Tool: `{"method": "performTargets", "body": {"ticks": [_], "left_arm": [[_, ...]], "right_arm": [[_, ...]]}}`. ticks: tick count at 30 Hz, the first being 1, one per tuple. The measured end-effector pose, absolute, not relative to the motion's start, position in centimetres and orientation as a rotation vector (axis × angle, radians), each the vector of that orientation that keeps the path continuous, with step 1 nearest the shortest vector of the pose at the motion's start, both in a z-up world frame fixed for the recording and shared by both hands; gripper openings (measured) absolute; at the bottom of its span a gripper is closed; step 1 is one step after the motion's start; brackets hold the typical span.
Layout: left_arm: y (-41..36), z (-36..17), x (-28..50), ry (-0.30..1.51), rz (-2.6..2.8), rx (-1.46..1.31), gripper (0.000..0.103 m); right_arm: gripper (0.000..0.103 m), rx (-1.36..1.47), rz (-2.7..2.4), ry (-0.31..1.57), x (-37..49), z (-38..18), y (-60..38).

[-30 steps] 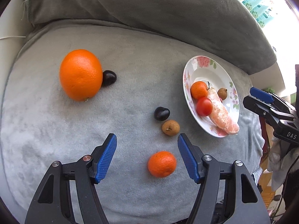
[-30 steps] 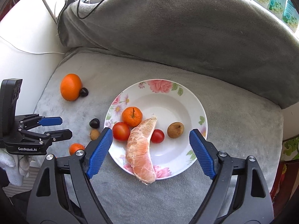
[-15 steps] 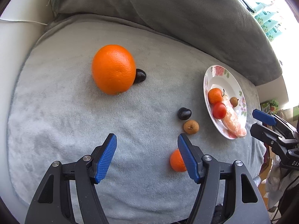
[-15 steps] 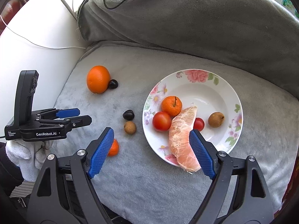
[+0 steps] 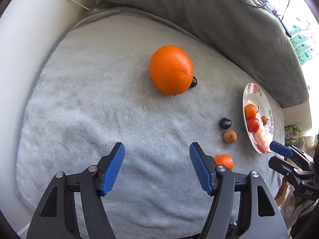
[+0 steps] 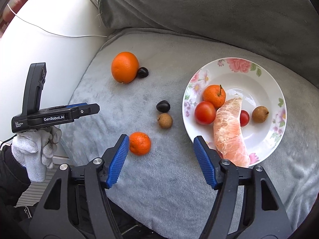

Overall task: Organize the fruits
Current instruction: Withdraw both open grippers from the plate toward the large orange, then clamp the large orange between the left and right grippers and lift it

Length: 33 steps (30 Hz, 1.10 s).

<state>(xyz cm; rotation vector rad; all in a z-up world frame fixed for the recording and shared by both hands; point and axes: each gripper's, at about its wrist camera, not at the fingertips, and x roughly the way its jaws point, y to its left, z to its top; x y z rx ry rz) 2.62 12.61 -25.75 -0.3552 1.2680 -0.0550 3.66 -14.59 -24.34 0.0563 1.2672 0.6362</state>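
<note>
A big orange (image 5: 171, 69) lies on the grey blanket (image 5: 89, 103) with a dark plum (image 5: 193, 82) touching it. My left gripper (image 5: 157, 149) hovers open short of the orange, nothing between its fingers. A second plum (image 6: 163, 106), a brown longan (image 6: 165, 120) and a small mandarin (image 6: 140, 143) lie left of the flowered plate (image 6: 235, 63). The plate holds a mandarin (image 6: 214, 96), two tomatoes (image 6: 205, 112), a pomelo segment (image 6: 229, 131) and a longan (image 6: 260, 114). My right gripper (image 6: 161, 139) is closing on nothing; the small mandarin sits just outside its left finger.
A grey back cushion (image 6: 199, 10) rises behind the blanket. A white armrest (image 6: 49, 45) with a thin cable borders the left side. A gloved hand (image 6: 35, 149) holds the left gripper at the blanket's left edge. Green packets (image 5: 303, 45) stand at the far right.
Both grippers have moved left: the big orange is now nearer the middle of the left view, and the plate has slid right in the right view. The right jaws have narrowed.
</note>
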Motion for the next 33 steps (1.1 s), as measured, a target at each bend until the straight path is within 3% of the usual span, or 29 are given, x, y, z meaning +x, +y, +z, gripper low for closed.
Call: {"method": "performTargets", "body": {"ticks": [33], "left_arm": [[14.0, -27.2, 6.5, 1.175, -0.2, -0.415, 0.067]], "right_arm": [[0.069, -0.011, 0.781, 1.225, 12.1, -23.8, -3.6]]}}
